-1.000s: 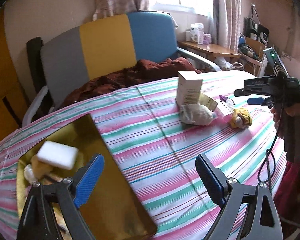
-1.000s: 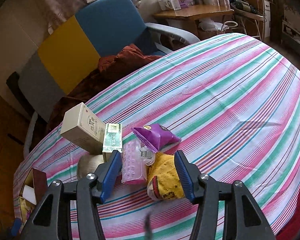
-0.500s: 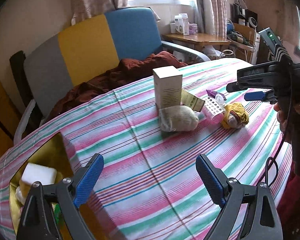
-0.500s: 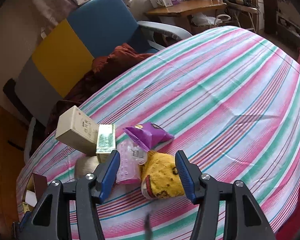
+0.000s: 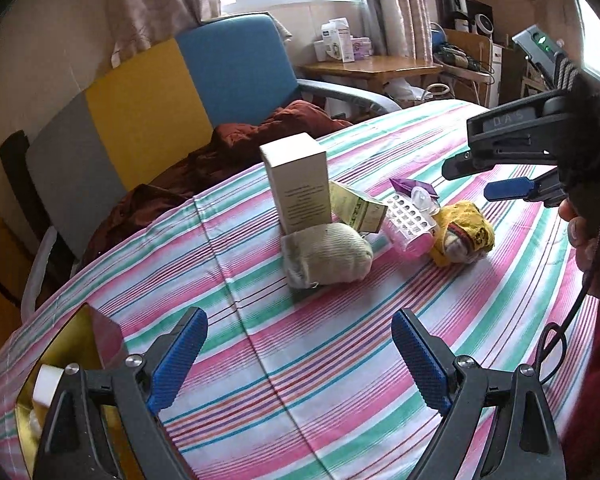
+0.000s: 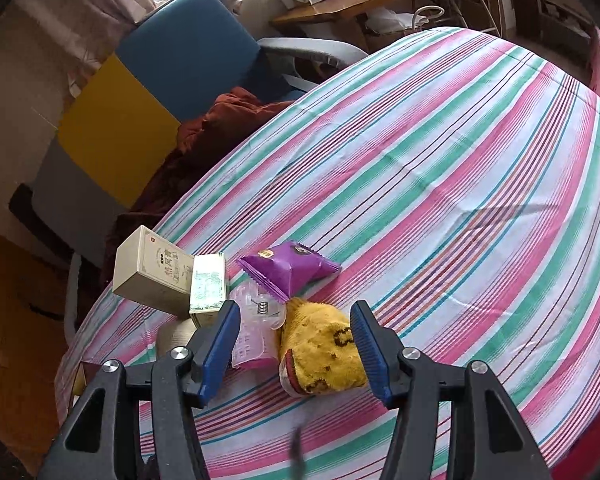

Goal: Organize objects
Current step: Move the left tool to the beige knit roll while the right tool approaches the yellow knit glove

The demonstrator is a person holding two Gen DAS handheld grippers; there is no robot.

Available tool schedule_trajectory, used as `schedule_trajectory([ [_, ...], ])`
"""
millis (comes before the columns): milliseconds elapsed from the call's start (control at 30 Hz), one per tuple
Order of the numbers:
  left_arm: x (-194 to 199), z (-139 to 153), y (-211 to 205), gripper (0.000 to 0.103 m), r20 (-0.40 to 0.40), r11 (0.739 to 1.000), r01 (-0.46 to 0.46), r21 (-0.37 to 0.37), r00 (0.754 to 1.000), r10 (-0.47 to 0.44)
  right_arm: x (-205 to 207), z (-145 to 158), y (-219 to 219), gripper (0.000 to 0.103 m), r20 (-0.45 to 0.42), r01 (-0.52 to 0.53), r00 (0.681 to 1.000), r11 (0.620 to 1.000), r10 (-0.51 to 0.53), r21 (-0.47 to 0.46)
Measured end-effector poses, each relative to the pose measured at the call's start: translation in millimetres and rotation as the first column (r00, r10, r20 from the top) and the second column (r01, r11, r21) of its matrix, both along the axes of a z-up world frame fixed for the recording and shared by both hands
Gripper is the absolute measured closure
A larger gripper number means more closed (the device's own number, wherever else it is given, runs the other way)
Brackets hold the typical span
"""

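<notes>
A striped tablecloth (image 6: 440,168) covered the table, with a grey, yellow and blue chair (image 5: 148,112) past its far edge and a wooden side table (image 5: 372,66) under the window. Only the left wrist view showed the gold box (image 5: 76,332) at the table's near left corner (a white block inside). The left gripper (image 5: 300,356) stood spread wide over bare cloth, well short of the clutter. The right gripper (image 6: 296,344) was spread around the yellow sock (image 6: 320,352), pads apparently not touching it.
</notes>
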State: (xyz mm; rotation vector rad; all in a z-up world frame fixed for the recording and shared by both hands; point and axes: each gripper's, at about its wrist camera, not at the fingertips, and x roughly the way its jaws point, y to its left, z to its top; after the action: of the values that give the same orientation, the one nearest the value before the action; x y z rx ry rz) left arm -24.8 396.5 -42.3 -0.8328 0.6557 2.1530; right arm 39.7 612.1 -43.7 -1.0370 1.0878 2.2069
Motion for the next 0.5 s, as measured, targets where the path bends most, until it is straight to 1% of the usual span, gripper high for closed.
schedule_trajectory([
  [300,-7,-9,20,0.009,0.000,0.999,0.028,-0.018,1.000,-0.028,2,-2,3,0.045,-0.011,-0.001,1.000,0.999,0.000,-0.037],
  [500,-18,-16,34,0.009,0.026,0.999,0.037,-0.017,0.999,-0.036,4,-4,6,0.045,-0.016,0.006,1.000,0.998,-0.007,-0.061],
])
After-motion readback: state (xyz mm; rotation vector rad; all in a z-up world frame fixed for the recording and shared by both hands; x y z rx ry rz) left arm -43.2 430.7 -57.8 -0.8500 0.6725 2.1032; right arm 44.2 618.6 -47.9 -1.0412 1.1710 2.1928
